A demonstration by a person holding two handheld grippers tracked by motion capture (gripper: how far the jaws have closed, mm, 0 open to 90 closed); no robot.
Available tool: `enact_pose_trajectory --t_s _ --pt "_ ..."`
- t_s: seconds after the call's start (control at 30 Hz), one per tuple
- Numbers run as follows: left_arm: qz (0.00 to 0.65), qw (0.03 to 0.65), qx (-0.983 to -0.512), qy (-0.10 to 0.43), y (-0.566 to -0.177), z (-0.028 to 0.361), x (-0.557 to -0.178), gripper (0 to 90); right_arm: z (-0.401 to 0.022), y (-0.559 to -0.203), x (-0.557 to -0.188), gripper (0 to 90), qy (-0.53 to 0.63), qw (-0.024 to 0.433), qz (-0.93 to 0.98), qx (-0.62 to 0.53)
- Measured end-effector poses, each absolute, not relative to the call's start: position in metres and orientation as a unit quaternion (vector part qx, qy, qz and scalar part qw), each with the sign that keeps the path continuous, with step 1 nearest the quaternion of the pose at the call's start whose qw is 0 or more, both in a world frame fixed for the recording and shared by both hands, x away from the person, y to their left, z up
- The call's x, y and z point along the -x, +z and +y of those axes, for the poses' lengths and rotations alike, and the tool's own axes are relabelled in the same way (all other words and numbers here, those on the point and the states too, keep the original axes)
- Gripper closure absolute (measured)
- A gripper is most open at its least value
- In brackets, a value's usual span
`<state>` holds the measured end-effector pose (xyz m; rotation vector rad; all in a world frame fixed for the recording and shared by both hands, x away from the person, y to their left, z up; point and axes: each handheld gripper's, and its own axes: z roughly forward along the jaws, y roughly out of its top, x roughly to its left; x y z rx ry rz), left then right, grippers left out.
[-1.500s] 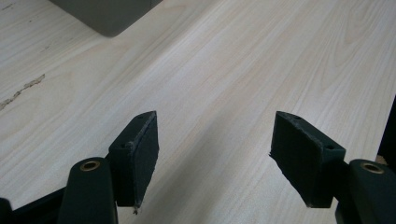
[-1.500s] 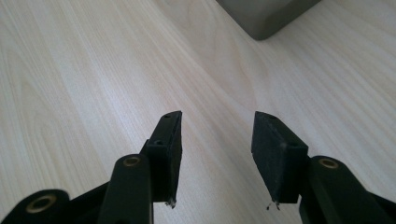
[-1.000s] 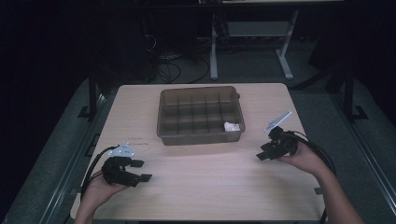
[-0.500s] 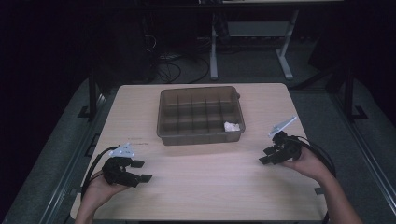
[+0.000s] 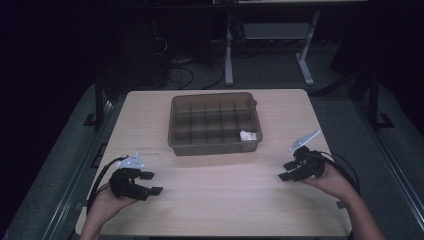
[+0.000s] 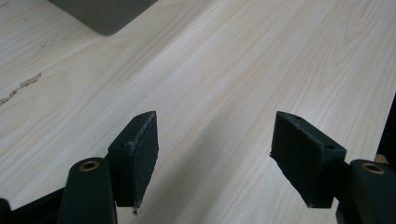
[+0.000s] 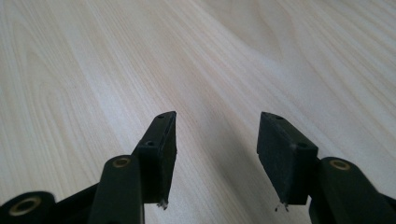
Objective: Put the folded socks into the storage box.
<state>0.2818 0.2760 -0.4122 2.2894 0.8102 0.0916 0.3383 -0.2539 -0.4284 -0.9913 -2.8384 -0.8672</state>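
Pale wood surface (image 5: 220,195) carries a divided bin (image 5: 215,122), a white scrap (image 5: 248,135) in its near right compartment. Left gripper (image 5: 148,183) and right gripper (image 5: 286,171) rest apart, fingers spread, empty. Reaching the scrap likely means descending steeply between dividers.

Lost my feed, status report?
Left gripper open, right gripper open, both empty. White object sits in divided bin. Table between them bare.

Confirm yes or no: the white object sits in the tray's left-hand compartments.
No. The white object lies in the near right corner compartment of the tray in the high view.
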Motion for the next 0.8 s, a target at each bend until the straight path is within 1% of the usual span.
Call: enact_pose_trajectory --t_s 0.8 --pt "0.310 0.346 -0.884 0.039 -0.413 0.275 -0.281 30.7 -0.263 -0.439 -0.318 45.5 -0.293 0.003 -0.898 0.328"
